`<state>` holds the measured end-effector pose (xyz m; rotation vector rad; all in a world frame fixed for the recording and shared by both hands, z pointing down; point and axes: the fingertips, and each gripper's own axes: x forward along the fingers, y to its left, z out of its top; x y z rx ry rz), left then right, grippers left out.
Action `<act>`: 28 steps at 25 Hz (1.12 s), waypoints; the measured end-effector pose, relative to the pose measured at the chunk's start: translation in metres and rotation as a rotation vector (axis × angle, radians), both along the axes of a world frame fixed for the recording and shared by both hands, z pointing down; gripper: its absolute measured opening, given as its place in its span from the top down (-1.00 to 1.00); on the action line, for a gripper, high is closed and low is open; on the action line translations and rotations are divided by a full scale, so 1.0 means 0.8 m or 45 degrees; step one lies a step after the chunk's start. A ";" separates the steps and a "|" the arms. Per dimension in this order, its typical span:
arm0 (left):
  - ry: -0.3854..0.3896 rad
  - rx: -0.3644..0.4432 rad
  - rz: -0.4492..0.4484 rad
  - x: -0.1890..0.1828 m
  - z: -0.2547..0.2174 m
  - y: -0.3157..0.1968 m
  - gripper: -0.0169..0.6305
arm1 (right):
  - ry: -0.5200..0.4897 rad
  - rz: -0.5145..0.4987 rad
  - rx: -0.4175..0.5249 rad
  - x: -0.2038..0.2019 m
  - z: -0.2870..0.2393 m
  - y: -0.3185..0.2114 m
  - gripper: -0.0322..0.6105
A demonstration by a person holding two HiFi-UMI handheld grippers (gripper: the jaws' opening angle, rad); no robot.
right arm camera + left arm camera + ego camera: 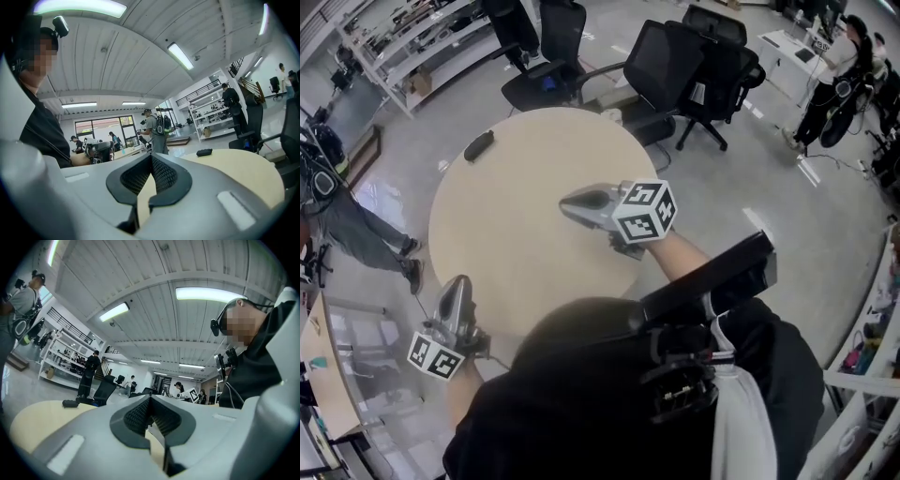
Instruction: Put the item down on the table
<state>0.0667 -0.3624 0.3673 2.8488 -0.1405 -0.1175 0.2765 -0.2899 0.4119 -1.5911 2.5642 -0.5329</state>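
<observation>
Nearest, at 7 o'clock in the head view, the left tool [458, 286] is held by the rim of the round desk [516, 267] and is pointed toward 12 o'clock. Its jaws are seen pressed together, with nothing caught between them. Further in, just right of the desk's middle, the right tool [572, 203] is held above the desk top and is pointed toward 9 o'clock. Its jaws are likewise closed tip to tip, and no thing is gripped. Whether either tool touches the desk cannot be told.

Further still, the item [478, 145], small, dark and oblong, is seen lying flat on the desk at 11 o'clock, near the far rim. It is well apart from both tools and is touched by neither.

Beyond the desk, black chairs [548, 52] are set on the floor from 12 to 1 o'clock, and a white rack [412, 47] is seen at 11 o'clock. A person [347, 225] is placed at 9 o'clock, and a second one stands at 2 o'clock.
</observation>
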 end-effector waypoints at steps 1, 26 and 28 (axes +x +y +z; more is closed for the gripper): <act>0.002 -0.002 0.005 -0.012 0.001 -0.006 0.95 | 0.003 0.006 0.004 -0.012 -0.004 -0.006 0.86; 0.076 -0.020 -0.016 -0.005 0.001 -0.026 0.95 | 0.099 -0.026 0.028 -0.004 -0.032 -0.031 0.86; 0.080 -0.020 -0.017 0.004 0.000 -0.023 0.95 | 0.121 -0.033 0.032 0.004 -0.034 -0.032 0.86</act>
